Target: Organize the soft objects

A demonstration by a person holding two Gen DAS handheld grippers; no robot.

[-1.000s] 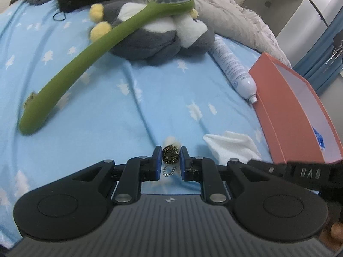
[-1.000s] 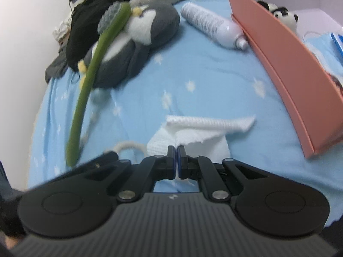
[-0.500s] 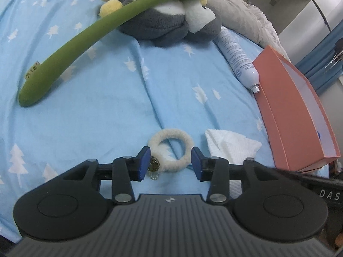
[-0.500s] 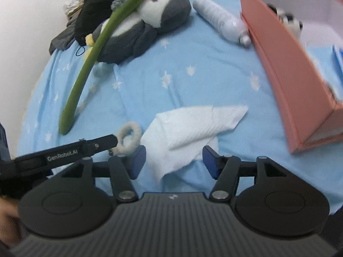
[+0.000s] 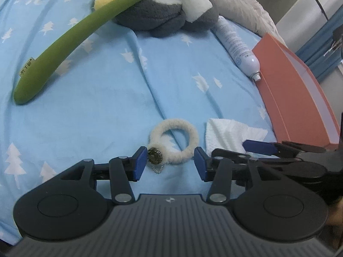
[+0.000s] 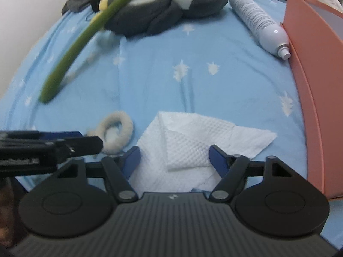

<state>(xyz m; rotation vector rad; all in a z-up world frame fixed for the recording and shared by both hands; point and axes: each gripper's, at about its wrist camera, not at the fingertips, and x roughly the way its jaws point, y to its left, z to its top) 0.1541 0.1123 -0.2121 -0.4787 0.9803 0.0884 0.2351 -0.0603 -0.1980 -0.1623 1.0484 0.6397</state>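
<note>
- Now the left gripper (image 5: 170, 164) tilts steeply down over the blue bedsheet (image 5: 107, 98), its 2 blue pads apart and pressing on nothing; the jaws have just been opening.
- Between those pads lies the fuzzy cream hair tie (image 5: 174, 137), flat on the sheet, with its dark bead charm (image 5: 154, 155) just beside the left pad.
- 1 second earlier the same pads were clamped on that charm; since then the tie has dropped onto the sheet as a full ring.
- Just to the right, the right gripper (image 6: 174, 156) also points down, jaws wide and pressing on nothing, having just been opening from a closed pinch.
- Its pads flank the white paper towel (image 6: 193, 141), a folded, dimpled sheet with 1 corner reaching towards the box.
- Compared with 1 second ago, the towel looks more spread out and flatter.
- Further out, a rigid salmon-pink box (image 6: 310, 81) stands at the right, with a smooth white spray can (image 6: 259, 21) lying against its corner.
- At the far end, a long green foam-like stick (image 5: 85, 30) leans across a grey and white plush toy (image 5: 158, 15).
</note>
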